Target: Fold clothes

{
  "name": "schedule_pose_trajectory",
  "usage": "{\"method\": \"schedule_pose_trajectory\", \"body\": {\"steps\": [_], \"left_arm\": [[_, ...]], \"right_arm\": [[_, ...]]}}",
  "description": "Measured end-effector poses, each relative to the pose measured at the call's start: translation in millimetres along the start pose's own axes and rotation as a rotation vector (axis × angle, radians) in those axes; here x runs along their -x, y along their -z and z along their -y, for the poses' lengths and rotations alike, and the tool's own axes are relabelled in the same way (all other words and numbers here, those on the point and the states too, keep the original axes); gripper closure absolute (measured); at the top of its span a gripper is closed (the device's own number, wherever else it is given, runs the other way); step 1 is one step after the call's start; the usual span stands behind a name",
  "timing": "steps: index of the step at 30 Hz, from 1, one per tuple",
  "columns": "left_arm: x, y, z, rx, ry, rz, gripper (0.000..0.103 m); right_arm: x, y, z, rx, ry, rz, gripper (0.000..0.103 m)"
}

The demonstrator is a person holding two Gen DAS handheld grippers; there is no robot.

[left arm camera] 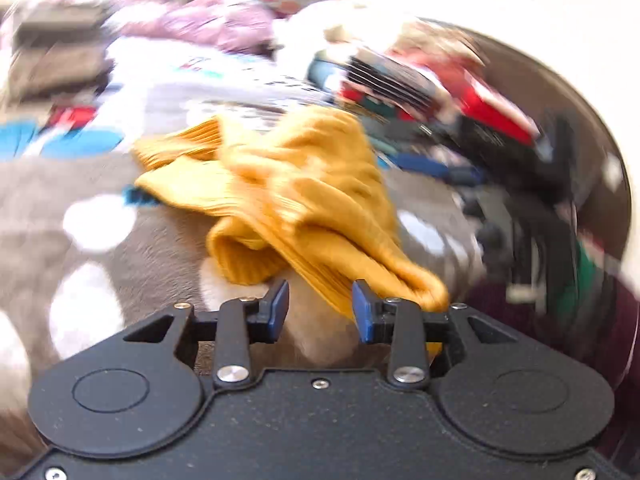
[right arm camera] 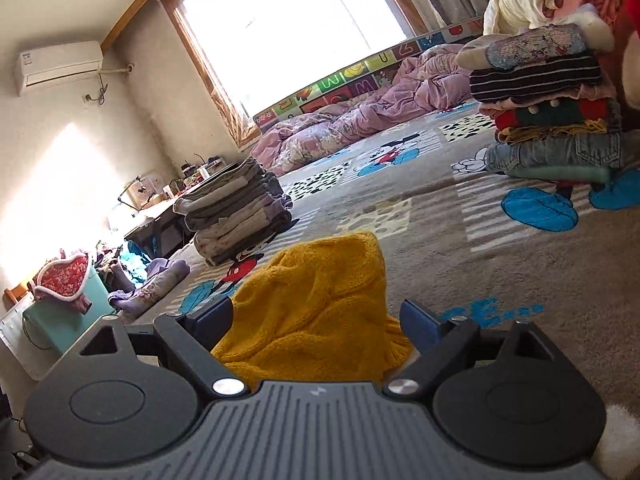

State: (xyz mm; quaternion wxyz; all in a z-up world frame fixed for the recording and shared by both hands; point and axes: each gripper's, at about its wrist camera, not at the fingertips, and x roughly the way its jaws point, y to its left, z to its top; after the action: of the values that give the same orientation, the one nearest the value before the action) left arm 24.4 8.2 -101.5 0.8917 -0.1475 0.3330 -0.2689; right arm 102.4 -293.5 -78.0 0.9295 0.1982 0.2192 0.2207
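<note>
The mustard-yellow knitted sweater (right arm camera: 316, 304) lies crumpled on the cartoon-printed carpet (right arm camera: 460, 248), just ahead of the right tongs (right arm camera: 316, 320) and between their fingers. Behind it to the left stands a stack of folded grey and lilac clothes (right arm camera: 236, 216); far right stands a taller stack of folded mixed garments (right arm camera: 552, 120). A rumpled pink quilt (right arm camera: 360, 120) lies along the back, under the window (right arm camera: 288, 24). In the left wrist view, the sweater lies beside the left tongs (left arm camera: 320, 308).
</note>
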Motion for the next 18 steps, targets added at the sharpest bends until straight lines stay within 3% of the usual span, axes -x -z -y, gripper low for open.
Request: {"method": "schedule_pose_trajectory", "body": {"steps": [3, 4, 8, 9, 11, 14, 18], "left_arm": [[-14.5, -12.8, -22.4, 0.229, 0.05, 0.023, 0.043], [-20.3, -14.4, -27.4, 0.277, 0.064, 0.025, 0.042], [-42.5, -18.4, -53.9, 0.469, 0.12, 0.013, 0.04], [-48.3, -18.8, -58.8, 0.511, 0.136, 0.013, 0.04], [-61.4, -19.8, -62.6, 0.566, 0.162, 0.036, 0.04], [-66.0, -31.7, -66.3, 0.562, 0.163, 0.086, 0.059], [-64.0, -79.0, -59.4, 0.409, 0.159, 0.145, 0.067]], "right_arm": [[-19.5, -10.3, -9.5, 0.033, 0.031, -0.048, 0.008], [-26.6, -13.3, -11.5, 0.044, 0.046, -0.067, 0.004], [-57.4, -19.9, -2.8, 0.026, 0.069, -0.152, 0.004], [-64.5, -19.9, 3.3, -0.003, 0.054, -0.172, 0.006], [-78.2, -17.7, 15.7, -0.069, 0.014, -0.218, 0.031], [-87.5, -10.2, 19.0, -0.098, -0.01, -0.241, 0.047], [-88.2, -14.5, 11.1, -0.158, -0.113, -0.188, 0.064]]}}
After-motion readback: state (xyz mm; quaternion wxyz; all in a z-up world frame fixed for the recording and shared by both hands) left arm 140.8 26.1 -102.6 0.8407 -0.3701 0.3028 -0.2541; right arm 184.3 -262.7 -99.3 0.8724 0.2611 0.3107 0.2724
